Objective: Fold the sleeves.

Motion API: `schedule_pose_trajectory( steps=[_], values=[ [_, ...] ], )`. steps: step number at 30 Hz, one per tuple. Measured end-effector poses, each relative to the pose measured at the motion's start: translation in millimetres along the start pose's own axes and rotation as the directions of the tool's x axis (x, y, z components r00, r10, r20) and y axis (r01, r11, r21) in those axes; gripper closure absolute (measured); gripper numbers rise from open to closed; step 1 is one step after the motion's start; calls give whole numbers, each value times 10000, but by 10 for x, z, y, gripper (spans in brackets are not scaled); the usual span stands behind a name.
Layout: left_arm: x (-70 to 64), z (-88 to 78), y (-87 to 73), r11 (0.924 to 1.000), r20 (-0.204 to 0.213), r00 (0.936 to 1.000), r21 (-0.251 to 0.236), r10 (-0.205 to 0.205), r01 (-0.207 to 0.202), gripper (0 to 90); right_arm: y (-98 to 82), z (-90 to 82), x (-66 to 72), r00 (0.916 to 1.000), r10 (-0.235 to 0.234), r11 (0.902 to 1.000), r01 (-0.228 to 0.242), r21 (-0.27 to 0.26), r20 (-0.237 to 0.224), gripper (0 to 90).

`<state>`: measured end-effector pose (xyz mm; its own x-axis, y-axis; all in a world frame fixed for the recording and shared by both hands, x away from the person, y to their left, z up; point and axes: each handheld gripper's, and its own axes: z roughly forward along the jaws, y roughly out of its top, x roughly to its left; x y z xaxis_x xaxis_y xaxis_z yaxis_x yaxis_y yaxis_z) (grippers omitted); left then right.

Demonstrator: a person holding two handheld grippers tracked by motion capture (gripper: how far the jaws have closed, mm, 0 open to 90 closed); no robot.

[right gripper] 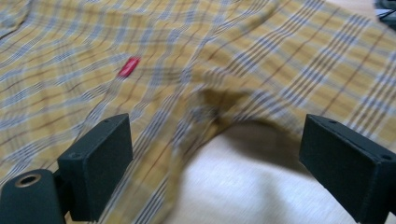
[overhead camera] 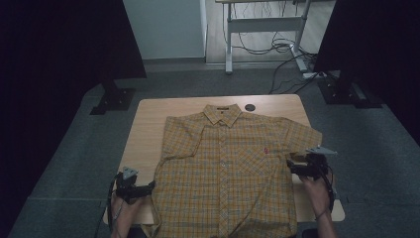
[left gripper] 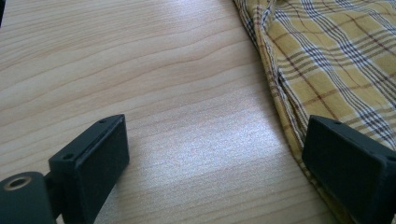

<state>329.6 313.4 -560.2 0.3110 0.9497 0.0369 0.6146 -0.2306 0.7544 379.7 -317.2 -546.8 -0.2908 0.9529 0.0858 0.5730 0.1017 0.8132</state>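
Here both tongs, left (overhead camera: 148, 187) and right (overhead camera: 292, 165), gape wide beside the plaid shirt (overhead camera: 228, 168) on the table (overhead camera: 148, 124).

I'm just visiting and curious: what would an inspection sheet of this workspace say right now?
Surface: light wooden table, with a dark round hole near its far edge.
Job's things: yellow plaid shirt spread flat, collar at the far side, small red tag on the chest.
Clutter: nothing seen.
Grippers: left gripper open, at the shirt's side edge; right gripper open, at the underarm below the sleeve, nothing pinched.
Cables: a cable trails from the left gripper; loose wires on the floor beyond.
Surroundings: grey floor, black stands, a desk frame behind.
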Motion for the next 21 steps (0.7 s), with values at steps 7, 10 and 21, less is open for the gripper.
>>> schedule_pose_trajectory(
  steps=[7,10,21],
  values=[
    [0,0,0,10000,0,10000,1,-3,3,77,169,84,-140,9988,251,9993,-239,-279,431,102],
    [0,0,0,10000,-1,10000,1,-3,3,77,223,122,-208,9973,304,9991,-283,-314,663,108],
    [0,0,0,10000,-1,10000,-1,-6,6,78,313,336,-412,9921,498,9986,-476,-218,1155,181]
  ],
)
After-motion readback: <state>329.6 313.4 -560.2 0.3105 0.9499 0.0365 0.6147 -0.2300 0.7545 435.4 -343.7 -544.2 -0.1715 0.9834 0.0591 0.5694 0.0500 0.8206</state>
